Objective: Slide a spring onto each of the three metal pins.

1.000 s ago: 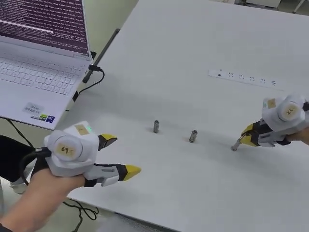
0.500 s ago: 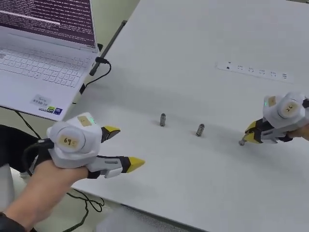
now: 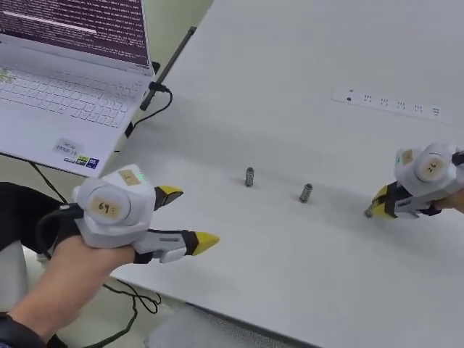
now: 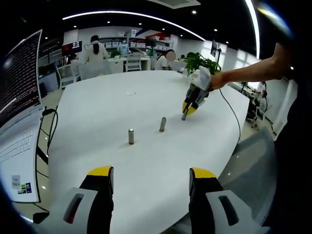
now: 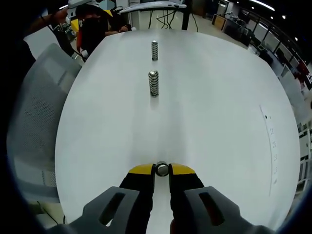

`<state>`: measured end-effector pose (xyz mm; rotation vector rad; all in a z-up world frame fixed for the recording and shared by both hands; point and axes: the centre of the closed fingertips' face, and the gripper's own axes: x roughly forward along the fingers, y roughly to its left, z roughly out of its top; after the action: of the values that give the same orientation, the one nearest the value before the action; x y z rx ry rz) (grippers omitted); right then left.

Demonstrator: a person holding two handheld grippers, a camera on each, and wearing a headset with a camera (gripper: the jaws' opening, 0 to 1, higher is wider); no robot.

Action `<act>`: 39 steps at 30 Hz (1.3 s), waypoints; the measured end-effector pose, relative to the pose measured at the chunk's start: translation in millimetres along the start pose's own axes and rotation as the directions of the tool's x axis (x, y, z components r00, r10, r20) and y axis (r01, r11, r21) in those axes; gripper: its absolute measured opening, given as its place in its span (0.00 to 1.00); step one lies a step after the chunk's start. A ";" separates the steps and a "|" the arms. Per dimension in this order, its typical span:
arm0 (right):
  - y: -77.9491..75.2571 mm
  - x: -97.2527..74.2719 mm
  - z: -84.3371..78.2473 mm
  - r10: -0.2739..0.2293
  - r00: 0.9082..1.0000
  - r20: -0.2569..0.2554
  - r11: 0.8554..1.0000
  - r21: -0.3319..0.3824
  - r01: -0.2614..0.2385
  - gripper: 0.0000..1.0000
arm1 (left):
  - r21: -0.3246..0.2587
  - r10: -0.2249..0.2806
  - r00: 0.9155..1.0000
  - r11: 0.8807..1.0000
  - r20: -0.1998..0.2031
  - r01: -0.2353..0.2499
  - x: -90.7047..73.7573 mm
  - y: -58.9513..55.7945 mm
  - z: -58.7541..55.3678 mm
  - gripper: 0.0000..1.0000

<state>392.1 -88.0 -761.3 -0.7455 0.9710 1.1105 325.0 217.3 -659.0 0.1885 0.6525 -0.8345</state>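
**Inspector:** Left hand-held gripper?

**Examiner:** Jaws wide apart and holding nothing. It is held above the near edge of the table, well apart from the work.

**Inspector:** Right hand-held gripper?

**Examiner:** Jaws narrow, closed on the third pin. Its round metal head sits between the yellow tips, low at the table surface. Whether this pin is sprung cannot be told.

**Inspector:** The other pins?

**Examiner:** The first sprung pin and the second sprung pin stand upright on the table, each with a coil around it. They are near each other and roughly in line with the third pin. The second stands between the first and the right hand-held gripper.

**Inspector:** Other items?

**Examiner:** An open laptop at the left edge and a power strip on the far side of the table, both well apart from the pins.
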 end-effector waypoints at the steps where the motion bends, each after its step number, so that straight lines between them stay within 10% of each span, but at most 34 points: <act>1: 0.2 -0.6 -0.1 0.000 1.000 0.000 1.000 0.000 0.000 0.10 | -0.001 0.000 1.000 1.000 0.001 0.000 0.0 0.1 0.3 0.58; 22: 2.2 -28.8 -8.2 -0.085 0.992 0.093 0.984 0.161 0.069 0.27 | 0.018 -0.023 1.000 1.000 0.021 0.023 5.4 -6.4 12.2 0.59; 39: 23.2 -47.3 5.8 -0.195 0.946 0.259 0.927 0.363 0.092 0.40 | 0.030 -0.046 0.998 0.999 0.038 0.044 11.7 -11.3 22.6 0.59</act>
<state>364.8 -94.2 -716.3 -0.3461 0.8147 0.8582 332.8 193.3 -647.2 0.1842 0.6109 -0.8892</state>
